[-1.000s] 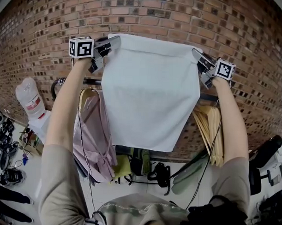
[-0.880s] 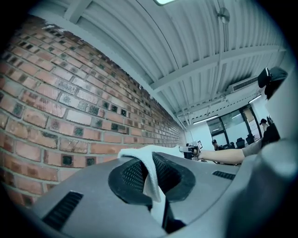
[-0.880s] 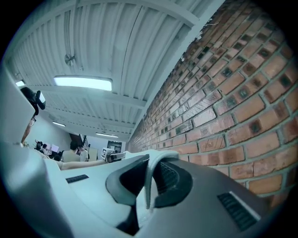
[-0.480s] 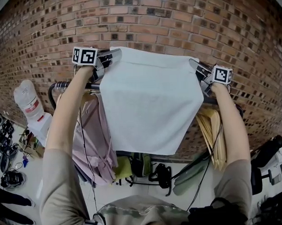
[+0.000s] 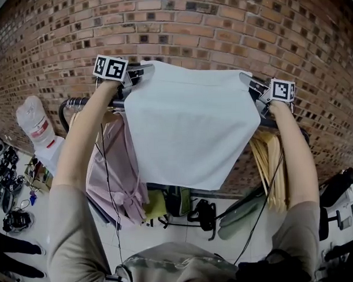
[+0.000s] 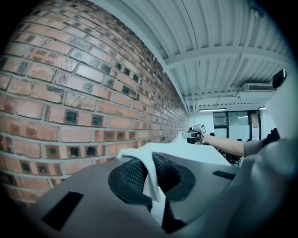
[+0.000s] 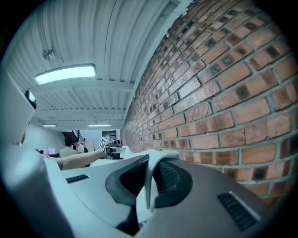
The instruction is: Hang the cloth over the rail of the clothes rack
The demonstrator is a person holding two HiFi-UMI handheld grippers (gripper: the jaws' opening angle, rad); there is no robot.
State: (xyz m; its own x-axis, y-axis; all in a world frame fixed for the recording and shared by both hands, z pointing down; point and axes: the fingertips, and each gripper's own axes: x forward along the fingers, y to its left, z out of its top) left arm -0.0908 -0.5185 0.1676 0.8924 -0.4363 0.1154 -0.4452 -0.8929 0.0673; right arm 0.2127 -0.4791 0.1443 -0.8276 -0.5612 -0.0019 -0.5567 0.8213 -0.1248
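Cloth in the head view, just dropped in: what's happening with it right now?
A person holds the white cloth spread wide, one top corner clamped in the left hand-held gripper, the other in the right hand-held gripper. It hangs before the brick wall at about the height of the clothes rack's rail, between a pink garment and wooden hangers. It hides the rail's middle, so whether it lies over the rail cannot be told.
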